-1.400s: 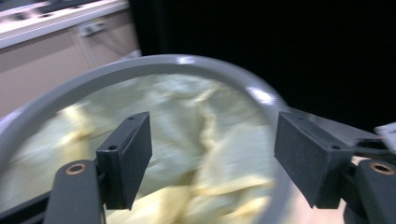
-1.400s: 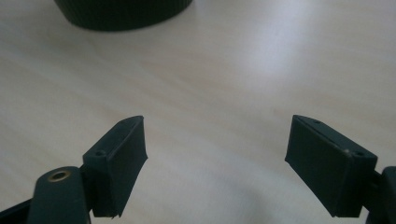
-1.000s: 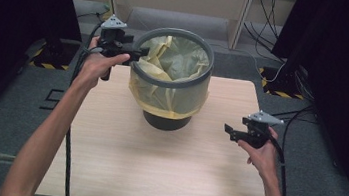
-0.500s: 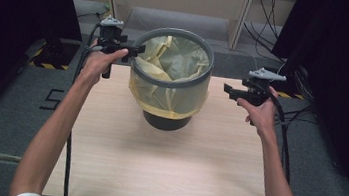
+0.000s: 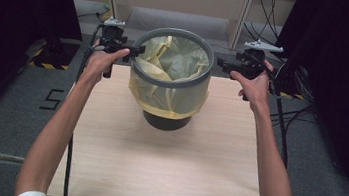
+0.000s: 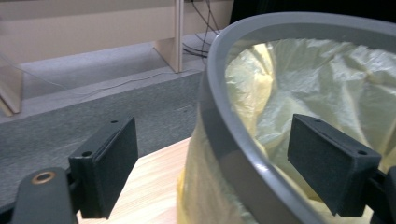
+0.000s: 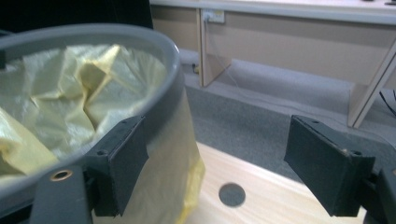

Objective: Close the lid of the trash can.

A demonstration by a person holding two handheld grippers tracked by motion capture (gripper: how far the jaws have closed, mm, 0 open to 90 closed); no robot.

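Grey bin (image 5: 170,77) stands on far middle of wooden table (image 5: 163,172), yellow bag (image 5: 174,60) inside, bag edge folded down over outside. Grey ring (image 6: 224,140) sits on bin top. Left gripper (image 5: 135,53) at bin's left side, jaws wide apart, just been opening; ring and bag edge between them, pads not pressing. Right gripper (image 5: 221,63) just beside bin's right side, jaws wide apart, holding nothing. Round hole (image 7: 232,194) in table near bin.

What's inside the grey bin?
A crumpled yellow bag lines the grey bin and folds over its outside. The bag's folds hide the bottom, so anything lying there cannot be seen.
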